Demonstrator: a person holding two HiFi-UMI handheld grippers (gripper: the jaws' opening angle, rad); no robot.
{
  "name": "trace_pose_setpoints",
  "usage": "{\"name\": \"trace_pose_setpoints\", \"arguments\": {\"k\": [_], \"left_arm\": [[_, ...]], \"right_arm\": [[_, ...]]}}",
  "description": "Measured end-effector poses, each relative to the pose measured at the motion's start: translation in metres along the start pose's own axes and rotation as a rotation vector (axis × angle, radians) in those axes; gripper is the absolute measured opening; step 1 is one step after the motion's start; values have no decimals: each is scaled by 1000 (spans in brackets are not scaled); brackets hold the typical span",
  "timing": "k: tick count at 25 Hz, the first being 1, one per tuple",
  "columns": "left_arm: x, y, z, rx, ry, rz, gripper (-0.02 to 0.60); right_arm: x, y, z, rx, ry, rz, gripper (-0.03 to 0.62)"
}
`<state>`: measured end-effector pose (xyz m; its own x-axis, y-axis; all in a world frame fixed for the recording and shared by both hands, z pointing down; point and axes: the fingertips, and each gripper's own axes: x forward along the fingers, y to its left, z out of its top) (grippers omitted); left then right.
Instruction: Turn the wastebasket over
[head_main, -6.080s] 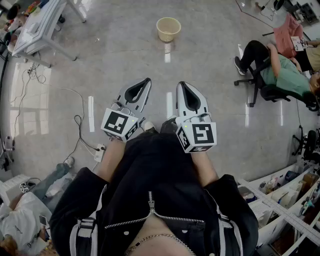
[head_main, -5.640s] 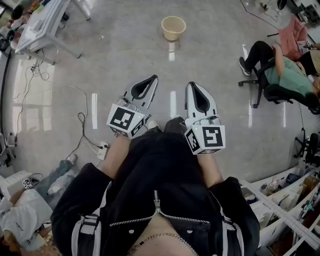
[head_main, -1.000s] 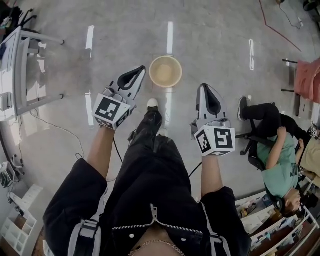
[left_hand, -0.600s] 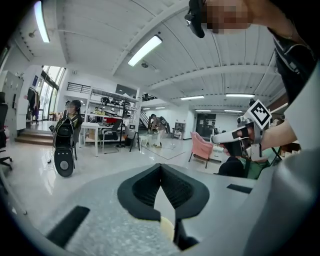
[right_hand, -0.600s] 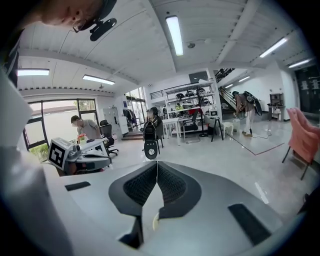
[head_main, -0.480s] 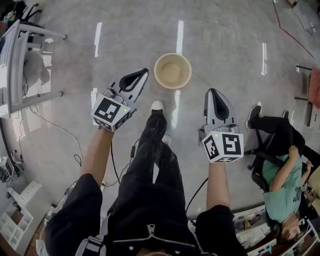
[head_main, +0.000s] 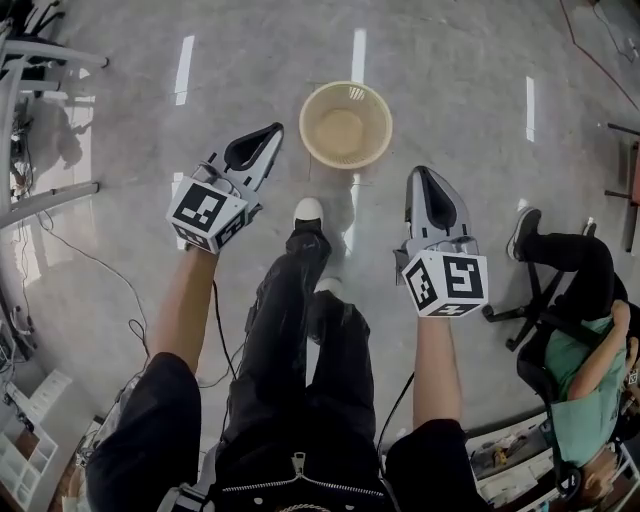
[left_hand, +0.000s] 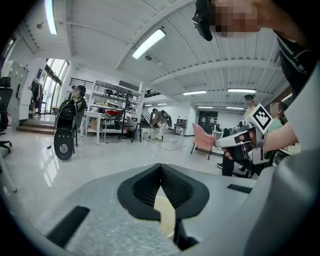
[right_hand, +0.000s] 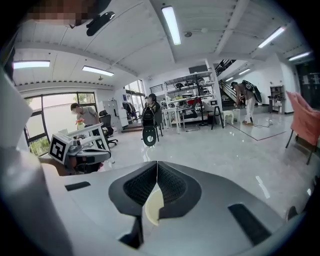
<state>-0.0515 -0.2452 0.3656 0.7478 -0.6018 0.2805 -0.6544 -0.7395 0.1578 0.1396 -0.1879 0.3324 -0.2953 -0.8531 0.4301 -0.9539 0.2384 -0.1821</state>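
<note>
Cream wastebasket (head_main: 345, 124) stands mouth-up on the floor; my left tongs (head_main: 272, 131) and right tongs (head_main: 418, 174), both fully closed and empty, flank it.

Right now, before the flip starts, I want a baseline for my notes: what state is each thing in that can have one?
wastebasket: upright on the floor, mouth up, looks empty, touched by neither gripper.
left gripper: jaws shut, holding nothing, apart from the wastebasket.
right gripper: jaws shut, holding nothing, apart from the wastebasket.
office chair: occupied by a seated person.
</note>
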Motion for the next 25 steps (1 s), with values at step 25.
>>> {"name": "trace_pose_setpoints", "arguments": {"k": [25], "left_arm": [[99,67,-260,88,-55,43,3]], "right_arm": [[142,-77,-220,-205,-111,27,11]]}}
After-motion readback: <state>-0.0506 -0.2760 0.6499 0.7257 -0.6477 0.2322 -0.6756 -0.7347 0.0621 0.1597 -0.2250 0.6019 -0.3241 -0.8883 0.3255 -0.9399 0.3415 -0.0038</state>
